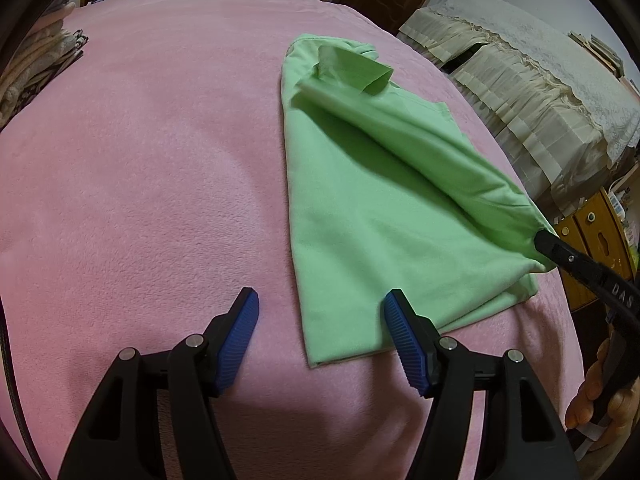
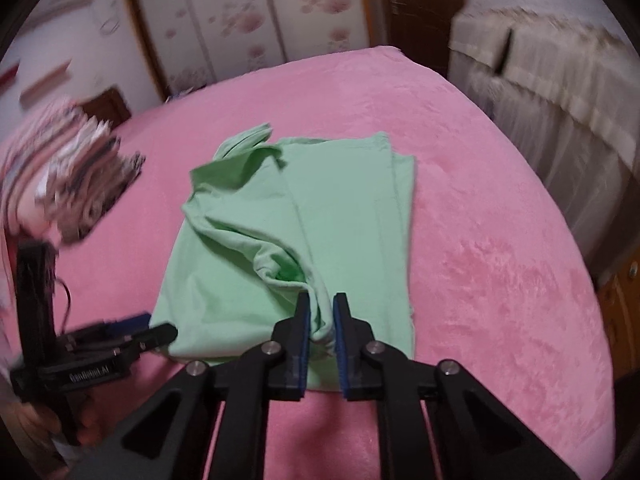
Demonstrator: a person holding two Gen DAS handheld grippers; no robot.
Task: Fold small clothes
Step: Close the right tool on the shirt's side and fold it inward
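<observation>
Pink fleece blanket (image 1: 140, 184) covers the bed that fills both views, with floral sliding wardrobe doors (image 2: 248, 20) and a dark wooden door (image 2: 420, 4) along the top of the frame, and a cream, lace-draped piece of furniture (image 1: 532, 92) at the upper right. My left gripper (image 1: 322, 336) hangs over the blanket at the bottom of its own view, its blue pads standing apart with nothing between them; the near corner of the green garment (image 1: 360, 208) lies just beside its right-hand pad. My right gripper (image 2: 321, 332) is clamped on a bunched fold of the green garment (image 2: 348, 216) at the lower centre of its view, the cloth pinched between the pads.

Only the left wrist view shows that fold lifted off the bed in a taut ridge running to the right gripper (image 1: 546, 240) at the right edge, and a person's hand (image 1: 600, 396) on its handle at the lower right. Only the right wrist view shows the stack of striped and patterned fabrics (image 2: 76, 176) at the left clearly, and the left gripper (image 2: 136, 330) from the side at the lower left, near the garment's left corner.
</observation>
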